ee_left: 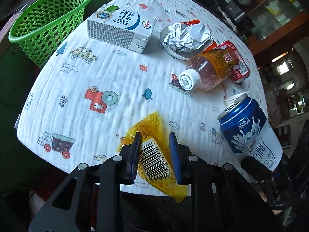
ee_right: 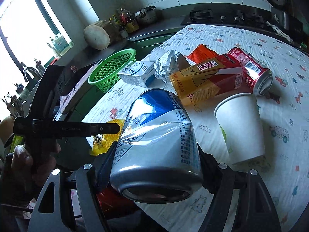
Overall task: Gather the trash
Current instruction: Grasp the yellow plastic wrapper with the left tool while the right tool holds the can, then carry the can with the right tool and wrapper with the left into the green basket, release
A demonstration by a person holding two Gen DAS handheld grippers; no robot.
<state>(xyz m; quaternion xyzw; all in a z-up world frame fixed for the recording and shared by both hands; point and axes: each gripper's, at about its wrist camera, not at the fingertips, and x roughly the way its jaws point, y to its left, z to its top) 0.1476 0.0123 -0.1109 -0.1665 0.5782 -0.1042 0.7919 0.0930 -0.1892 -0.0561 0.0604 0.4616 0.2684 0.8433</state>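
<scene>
- Gripping a yellow wrapper (ee_left: 154, 158) at the table's (ee_left: 108, 67) near edge, the left gripper (ee_left: 155, 145) is closed on it.
- The right gripper (ee_right: 154, 166) clamps a blue can (ee_right: 156, 145) beside a paper cup (ee_right: 241, 127).
- The green basket (ee_left: 48, 25) stands beyond the table's far-left edge.

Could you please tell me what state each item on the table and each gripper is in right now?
left gripper: shut on yellow wrapper.
right gripper: shut on blue can, dented.
plastic bottle: lying down, capped.
red can: lying down, opened.
paper cup: tipped over.
milk carton: lying flat.
foil: crumpled.
green basket: upright.
</scene>
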